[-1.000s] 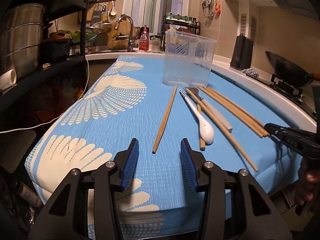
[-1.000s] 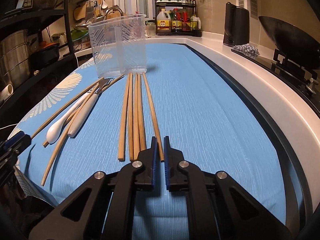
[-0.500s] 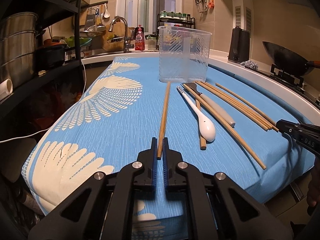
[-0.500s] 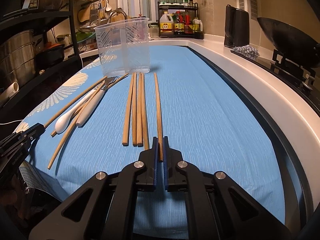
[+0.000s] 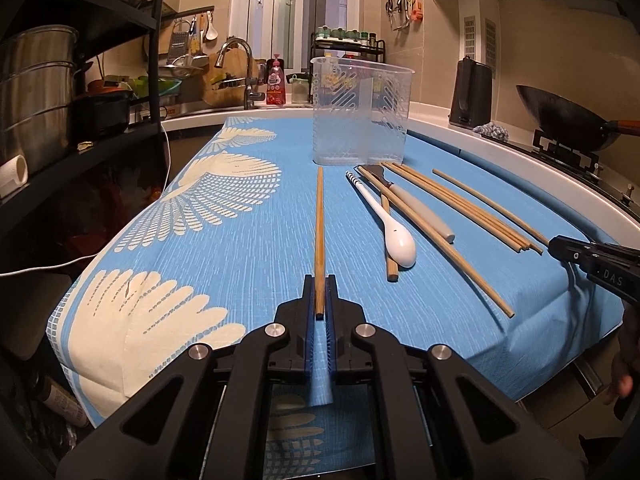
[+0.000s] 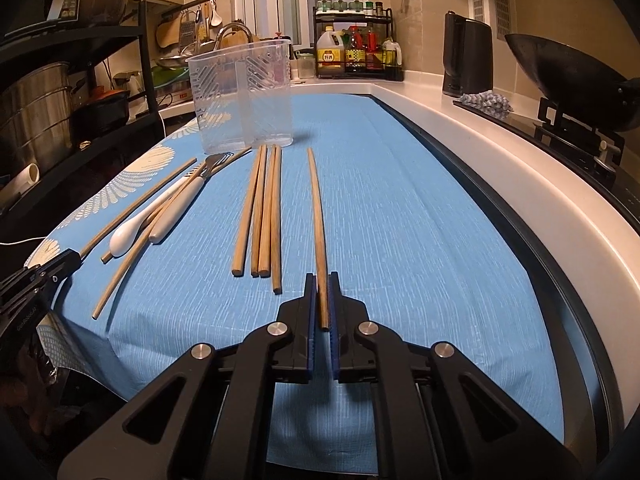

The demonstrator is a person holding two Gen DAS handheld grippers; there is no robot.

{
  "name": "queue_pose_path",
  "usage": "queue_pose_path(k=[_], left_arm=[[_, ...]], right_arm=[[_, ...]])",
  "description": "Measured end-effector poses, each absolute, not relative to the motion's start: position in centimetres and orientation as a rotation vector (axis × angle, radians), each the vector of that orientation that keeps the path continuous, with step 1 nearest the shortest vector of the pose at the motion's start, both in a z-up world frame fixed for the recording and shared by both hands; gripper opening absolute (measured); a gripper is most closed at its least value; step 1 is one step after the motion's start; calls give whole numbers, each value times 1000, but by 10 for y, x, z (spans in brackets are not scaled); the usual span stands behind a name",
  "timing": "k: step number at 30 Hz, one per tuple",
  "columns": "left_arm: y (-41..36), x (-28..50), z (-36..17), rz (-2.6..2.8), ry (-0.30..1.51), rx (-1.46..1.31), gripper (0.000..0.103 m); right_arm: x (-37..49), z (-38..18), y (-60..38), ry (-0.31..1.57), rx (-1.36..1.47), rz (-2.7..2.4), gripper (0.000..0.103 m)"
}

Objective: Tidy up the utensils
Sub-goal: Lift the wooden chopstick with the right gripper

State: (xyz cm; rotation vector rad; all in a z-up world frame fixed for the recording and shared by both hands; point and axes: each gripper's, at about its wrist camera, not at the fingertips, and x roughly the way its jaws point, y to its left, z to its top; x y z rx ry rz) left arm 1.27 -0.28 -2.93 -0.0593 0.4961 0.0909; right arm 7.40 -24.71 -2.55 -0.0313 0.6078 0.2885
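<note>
My left gripper (image 5: 319,280) is shut on the near end of a wooden chopstick (image 5: 319,224) that points away toward the clear plastic utensil holder (image 5: 360,114). My right gripper (image 6: 322,280) is shut on the near end of another wooden chopstick (image 6: 317,208), apart from the rest. On the blue cloth lie several more chopsticks (image 6: 264,208), a white spoon (image 5: 394,230) and a white-handled utensil (image 5: 420,210). The holder also shows in the right wrist view (image 6: 242,96), upright and empty. The right gripper's tip shows in the left wrist view (image 5: 560,246).
The blue patterned cloth (image 5: 224,216) covers the counter. A black shelf with metal pots (image 5: 36,92) stands at the left. A wok on a stove (image 6: 568,80) sits at the right. A sink and bottles line the back. The counter's front edge is close to both grippers.
My left gripper closed on the lone chopstick and straightened it. My right gripper gripped the rightmost chopstick and drew it away from the bundle.
</note>
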Motion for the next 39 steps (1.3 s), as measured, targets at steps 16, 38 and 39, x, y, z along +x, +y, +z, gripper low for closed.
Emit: queue_pose_path(k=[16, 38, 39], left_arm=[[-8, 13, -29, 100, 487, -26, 5], [1, -4, 6, 106, 375, -15, 5], [2, -3, 2, 102, 387, -24, 5]], right_arm=[[72, -22, -245, 608, -34, 287, 5], [65, 20, -243, 532, -30, 306, 5], [66, 16, -243, 547, -30, 315, 5]])
